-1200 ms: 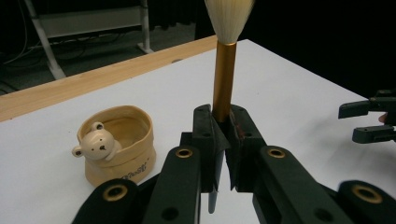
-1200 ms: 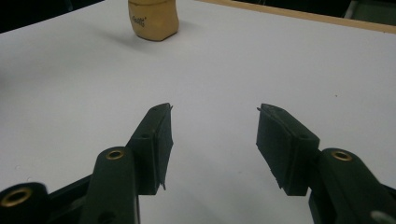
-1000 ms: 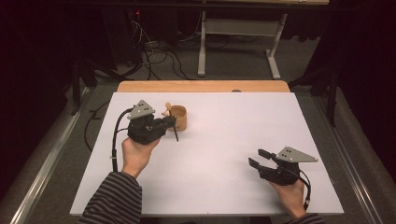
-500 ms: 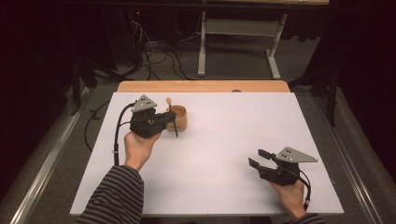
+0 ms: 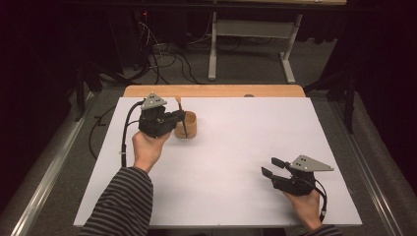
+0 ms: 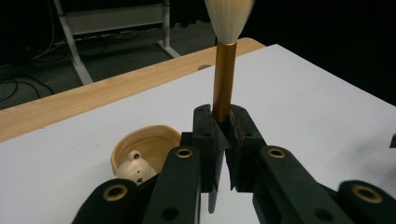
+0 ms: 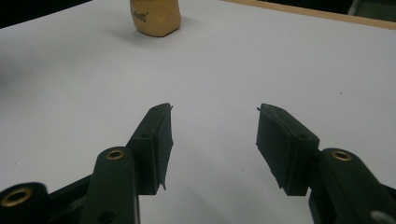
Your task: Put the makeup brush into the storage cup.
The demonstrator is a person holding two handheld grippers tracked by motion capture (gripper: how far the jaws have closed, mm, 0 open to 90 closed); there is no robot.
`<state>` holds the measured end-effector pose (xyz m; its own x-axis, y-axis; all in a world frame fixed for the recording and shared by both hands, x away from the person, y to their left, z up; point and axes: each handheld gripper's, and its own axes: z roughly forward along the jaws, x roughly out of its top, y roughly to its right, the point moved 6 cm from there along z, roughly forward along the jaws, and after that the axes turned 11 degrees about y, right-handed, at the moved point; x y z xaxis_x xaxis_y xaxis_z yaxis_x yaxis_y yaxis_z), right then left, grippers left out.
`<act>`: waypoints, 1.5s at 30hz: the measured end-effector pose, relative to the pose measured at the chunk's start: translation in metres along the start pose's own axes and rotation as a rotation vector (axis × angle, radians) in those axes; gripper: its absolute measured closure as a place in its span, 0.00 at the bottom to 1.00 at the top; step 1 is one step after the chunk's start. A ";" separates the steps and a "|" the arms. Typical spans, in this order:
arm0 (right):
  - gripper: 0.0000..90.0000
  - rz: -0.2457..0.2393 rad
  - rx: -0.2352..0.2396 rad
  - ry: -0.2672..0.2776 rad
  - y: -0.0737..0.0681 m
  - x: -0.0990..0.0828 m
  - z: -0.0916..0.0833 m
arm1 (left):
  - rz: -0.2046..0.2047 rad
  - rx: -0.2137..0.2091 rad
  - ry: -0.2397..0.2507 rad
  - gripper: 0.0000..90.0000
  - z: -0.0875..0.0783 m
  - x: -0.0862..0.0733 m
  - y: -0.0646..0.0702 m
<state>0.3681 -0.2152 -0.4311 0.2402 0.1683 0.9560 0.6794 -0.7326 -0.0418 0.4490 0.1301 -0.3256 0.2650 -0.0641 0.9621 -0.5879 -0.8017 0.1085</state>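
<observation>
Brush (image 6: 224,70): standing upright, white hairs on top, gold handle pinched between two black jaws, just beside the cup and a bit above it.
Left gripper (image 5: 178,118): closed tight on the brush, held in the left hand (image 5: 147,147), at the far left part of the white board.
Cup (image 5: 186,124): light tan, sitting on the board, right next to the left gripper; small pale round thing (image 6: 133,165) inside.
Right gripper (image 7: 212,140): jaws apart, nothing between them, low over the board, near the front right corner, well apart from the cup.
White board (image 5: 246,147): lying flat on a wooden table (image 5: 216,91).
</observation>
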 end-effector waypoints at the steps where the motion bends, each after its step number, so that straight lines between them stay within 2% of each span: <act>1: 0.53 0.000 0.000 0.000 0.000 0.000 0.000 | 0.000 0.000 0.000 0.93 0.000 0.000 0.000; 16: 0.53 0.000 0.001 -0.006 -0.001 -0.001 0.000 | 0.009 0.038 -0.003 0.93 0.014 0.008 -0.010; 30: 0.53 -0.005 0.002 -0.004 -0.001 0.000 0.001 | 0.008 0.067 0.023 0.93 0.023 0.022 -0.018; 36: 0.53 -0.004 0.002 -0.007 -0.001 -0.001 0.001 | 0.007 0.082 0.023 0.93 0.030 0.023 -0.020; 45: 0.53 -0.009 0.007 -0.009 -0.001 -0.001 0.001 | 0.001 0.109 -0.003 0.93 0.039 0.017 -0.029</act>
<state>0.3679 -0.2139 -0.4322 0.2403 0.1801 0.9538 0.6863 -0.7265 -0.0357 0.5003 0.1288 -0.3218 0.2665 -0.0664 0.9615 -0.5012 -0.8617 0.0794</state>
